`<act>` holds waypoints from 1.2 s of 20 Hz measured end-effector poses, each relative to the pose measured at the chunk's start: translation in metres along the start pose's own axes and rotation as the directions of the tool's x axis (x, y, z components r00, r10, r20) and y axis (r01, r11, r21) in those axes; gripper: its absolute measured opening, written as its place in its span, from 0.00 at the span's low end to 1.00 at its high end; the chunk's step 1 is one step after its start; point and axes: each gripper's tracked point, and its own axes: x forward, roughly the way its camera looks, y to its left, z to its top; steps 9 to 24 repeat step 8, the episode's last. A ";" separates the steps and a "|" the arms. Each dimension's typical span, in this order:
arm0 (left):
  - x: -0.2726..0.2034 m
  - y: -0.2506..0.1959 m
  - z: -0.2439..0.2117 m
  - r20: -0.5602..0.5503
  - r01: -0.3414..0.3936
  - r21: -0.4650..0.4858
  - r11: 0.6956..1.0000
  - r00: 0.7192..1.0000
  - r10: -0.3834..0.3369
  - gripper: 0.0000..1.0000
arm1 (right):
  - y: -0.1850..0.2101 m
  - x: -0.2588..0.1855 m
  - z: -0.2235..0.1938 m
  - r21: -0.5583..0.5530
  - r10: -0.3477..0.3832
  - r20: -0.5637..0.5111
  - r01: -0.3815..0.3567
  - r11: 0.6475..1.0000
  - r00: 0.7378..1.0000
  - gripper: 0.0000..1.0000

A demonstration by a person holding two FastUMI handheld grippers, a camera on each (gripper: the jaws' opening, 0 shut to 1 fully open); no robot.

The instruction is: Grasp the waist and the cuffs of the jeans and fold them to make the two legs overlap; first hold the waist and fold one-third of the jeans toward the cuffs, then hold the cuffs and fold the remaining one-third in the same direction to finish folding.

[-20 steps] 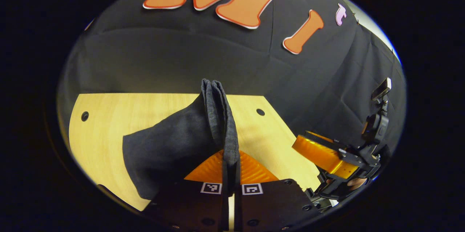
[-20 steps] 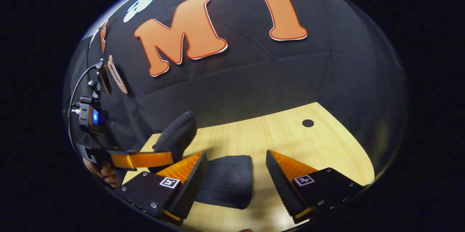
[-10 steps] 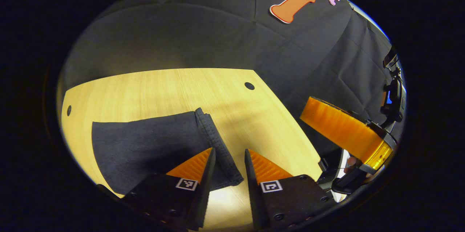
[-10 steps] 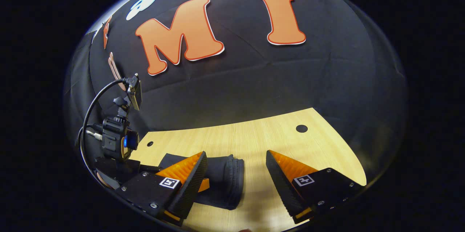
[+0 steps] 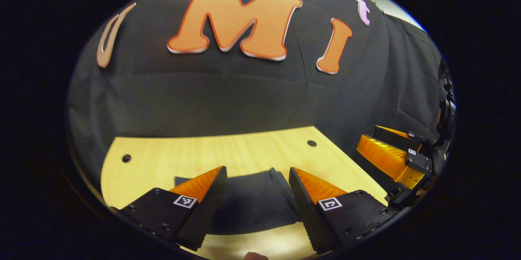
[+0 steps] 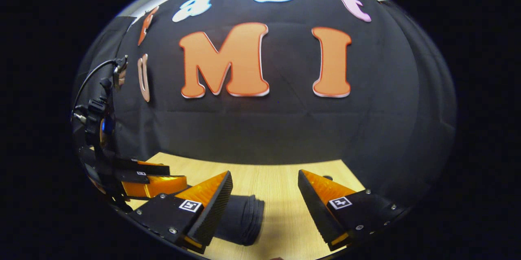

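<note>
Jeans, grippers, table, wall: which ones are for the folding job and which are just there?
For the job:
- jeans, folded on the table
- left gripper, open
- right gripper, open

Just there:
- wooden table
- black cloth wall

We lose the near edge of the folded jeans (image 5: 254,205) behind the left gripper (image 5: 257,178) fingers, their left part in the right gripper view sits hidden behind a finger (image 6: 211,203) of the right gripper (image 6: 264,182), and the table (image 6: 281,178) runs off frame.
</note>
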 end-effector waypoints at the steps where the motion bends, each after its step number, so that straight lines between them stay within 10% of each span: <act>1: -0.008 0.005 0.008 0.044 -0.020 0.011 1.000 0.999 0.019 0.93 | 0.007 -0.005 0.010 -0.010 0.000 0.029 0.000 1.000 1.000 0.97; 8: -0.050 0.015 0.028 0.366 -0.222 0.055 0.973 0.911 0.187 0.95 | 0.068 -0.053 0.088 -0.088 0.014 0.249 0.008 0.996 0.968 0.97; 24: -0.050 0.015 0.028 0.366 -0.222 0.055 0.973 0.911 0.187 0.95 | 0.068 -0.053 0.088 -0.088 0.014 0.249 0.008 0.996 0.968 0.97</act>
